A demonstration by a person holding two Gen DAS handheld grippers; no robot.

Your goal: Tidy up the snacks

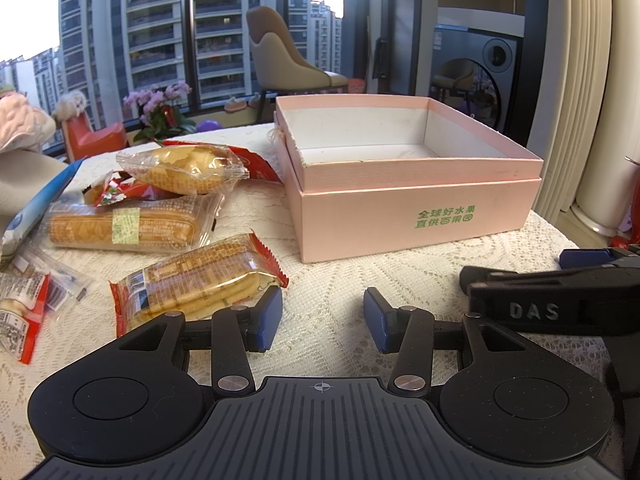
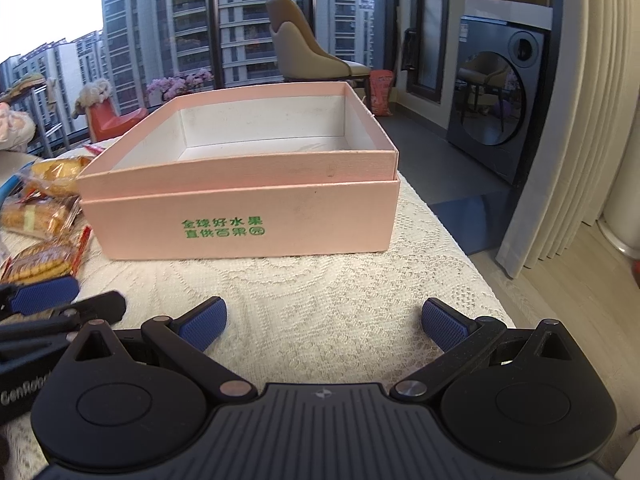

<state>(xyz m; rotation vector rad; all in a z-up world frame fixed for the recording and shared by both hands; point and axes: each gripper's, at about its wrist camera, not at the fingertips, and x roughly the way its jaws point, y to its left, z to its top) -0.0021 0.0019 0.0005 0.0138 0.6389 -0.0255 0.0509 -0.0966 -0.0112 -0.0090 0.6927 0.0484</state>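
A pink box (image 1: 416,216) (image 2: 240,220) with green print stands open and empty on the lace tablecloth, nested in its lid. Several wrapped snacks lie to its left: a biscuit pack with red ends (image 1: 200,280) (image 2: 40,264), a long wafer pack (image 1: 124,228) (image 2: 36,216) and a clear-wrapped cake (image 1: 184,168) (image 2: 56,176). My left gripper (image 1: 323,320) is open with nothing between its blue pads; its left fingertip sits beside the biscuit pack. My right gripper (image 2: 322,324) stands wide open and empty in front of the box.
The right gripper's body (image 1: 560,304) crosses the left wrist view at right. A blue-white packet (image 1: 36,208) lies at far left. The table's right edge (image 2: 460,248) drops to the floor. Behind are a chair (image 2: 304,52), a washing machine (image 2: 496,100) and curtains (image 2: 592,120).
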